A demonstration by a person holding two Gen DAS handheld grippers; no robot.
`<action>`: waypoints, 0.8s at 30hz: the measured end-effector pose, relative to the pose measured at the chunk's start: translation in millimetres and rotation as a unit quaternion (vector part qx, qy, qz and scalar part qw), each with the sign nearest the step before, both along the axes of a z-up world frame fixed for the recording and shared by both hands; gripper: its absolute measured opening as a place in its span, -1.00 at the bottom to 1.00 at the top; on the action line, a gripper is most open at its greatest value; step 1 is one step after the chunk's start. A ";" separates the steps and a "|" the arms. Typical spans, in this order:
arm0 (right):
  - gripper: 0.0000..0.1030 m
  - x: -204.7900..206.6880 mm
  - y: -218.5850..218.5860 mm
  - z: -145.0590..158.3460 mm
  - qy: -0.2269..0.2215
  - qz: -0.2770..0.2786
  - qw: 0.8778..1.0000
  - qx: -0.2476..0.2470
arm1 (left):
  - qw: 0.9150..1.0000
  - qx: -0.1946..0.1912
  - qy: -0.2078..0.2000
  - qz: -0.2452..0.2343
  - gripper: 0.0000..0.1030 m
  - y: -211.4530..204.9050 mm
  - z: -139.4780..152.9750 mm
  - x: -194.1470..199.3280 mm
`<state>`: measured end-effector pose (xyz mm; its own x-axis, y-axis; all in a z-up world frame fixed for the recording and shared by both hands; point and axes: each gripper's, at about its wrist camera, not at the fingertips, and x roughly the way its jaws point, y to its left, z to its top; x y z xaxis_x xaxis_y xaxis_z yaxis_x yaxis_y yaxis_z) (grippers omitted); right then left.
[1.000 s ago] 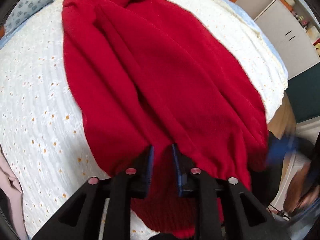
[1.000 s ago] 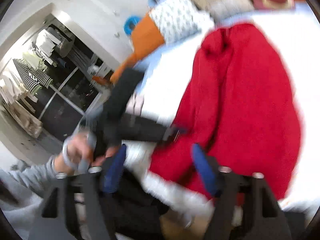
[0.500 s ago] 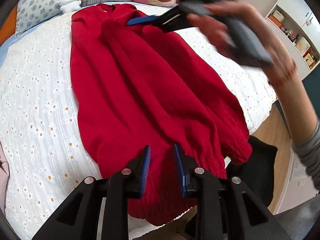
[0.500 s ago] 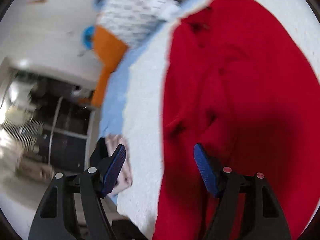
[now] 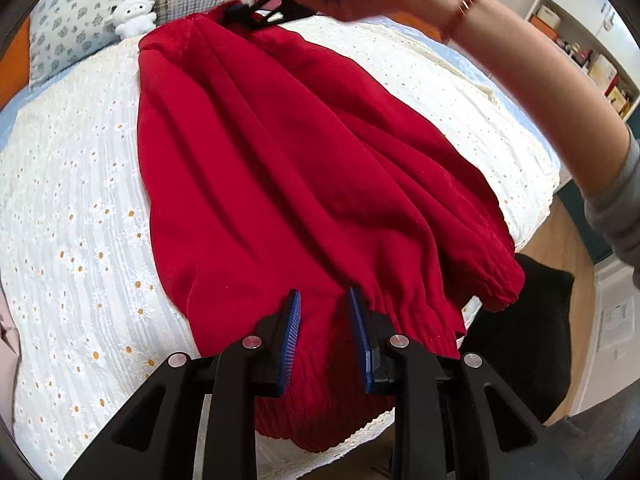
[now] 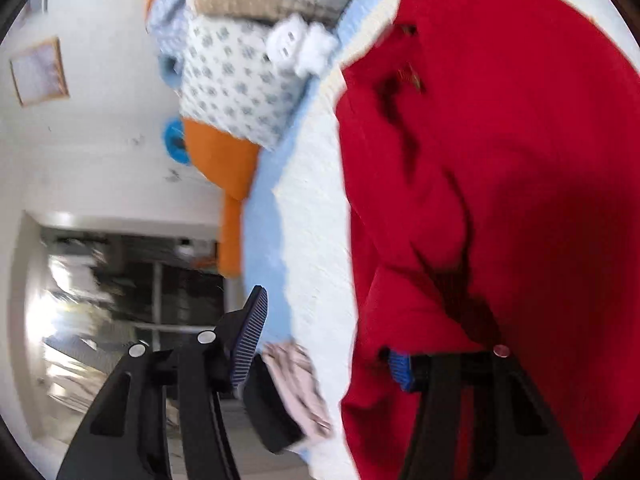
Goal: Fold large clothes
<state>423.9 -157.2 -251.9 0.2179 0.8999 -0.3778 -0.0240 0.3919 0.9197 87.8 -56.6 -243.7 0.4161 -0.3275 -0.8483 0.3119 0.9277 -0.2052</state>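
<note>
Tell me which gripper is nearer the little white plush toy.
Right. The right gripper is up at the sweater's collar beside the white plush toy; the left gripper sits at the sweater's hem.

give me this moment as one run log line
stage: pre-fold | red sweater flat on bed | left gripper open at hem | right gripper open over collar end | nothing gripped

red sweater point(image 5: 304, 168), white daisy-print bedspread point(image 5: 72, 216)
</note>
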 end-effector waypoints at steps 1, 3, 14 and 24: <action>0.07 4.5 -8.9 1.2 0.002 -0.011 1.000 0.009 | 1.000 0.002 -0.001 0.001 -0.45 -1.5 -0.6 0.0; 0.07 11.8 -25.7 -7.2 0.015 -0.027 0.999 0.024 | 1.000 0.006 -0.003 0.001 -0.45 -4.2 -1.9 0.2; -0.13 7.9 -79.3 -51.1 0.025 -0.041 0.999 -0.016 | 1.000 0.022 -0.008 0.003 -0.32 -14.2 -1.5 -3.6; 0.02 -45.9 -48.3 56.3 -0.169 0.072 0.978 -0.094 | 0.997 -0.026 -0.072 -0.004 0.47 -16.1 64.9 -13.0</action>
